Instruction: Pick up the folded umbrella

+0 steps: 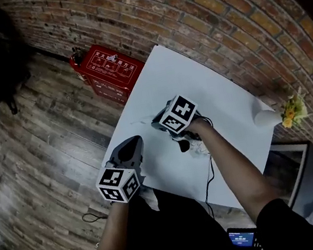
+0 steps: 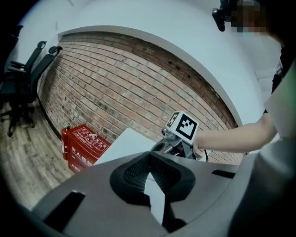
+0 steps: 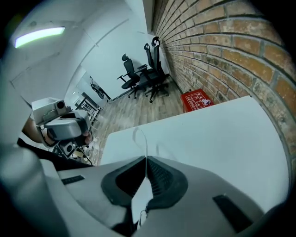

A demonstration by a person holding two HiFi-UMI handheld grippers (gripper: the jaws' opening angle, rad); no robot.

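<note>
I stand by a white worktop set against a brick wall, and the person holds both tools over its near half. The left gripper sits low at the lower left of the head view. In its own view the two dark ribbed pads meet at their tips with nothing between them. The right gripper hangs over the middle of the worktop, and its pads are pressed together at the tips as well. A thin pale line curves away from those tips across the white surface. I cannot tell what it is, or whether the pads have hold of it. Each gripper carries a cube of black-and-white square markers, which bear patterns rather than letters.

I cannot pick out the folded umbrella in any view.

The only writing I see is on a red box that stands on the wooden floor at the worktop's far corner, toward the upper left of the head view. It has white Chinese characters on the lid and front. The first two look like 灭火, and the rest is too small to read. At the right edge of the worktop there is a white cone-shaped thing with yellow flowers just beside it. A small lit screen glows at the bottom of the head view, but its text is unreadable. Black office chairs stand along the wall, well away from the worktop.
</note>
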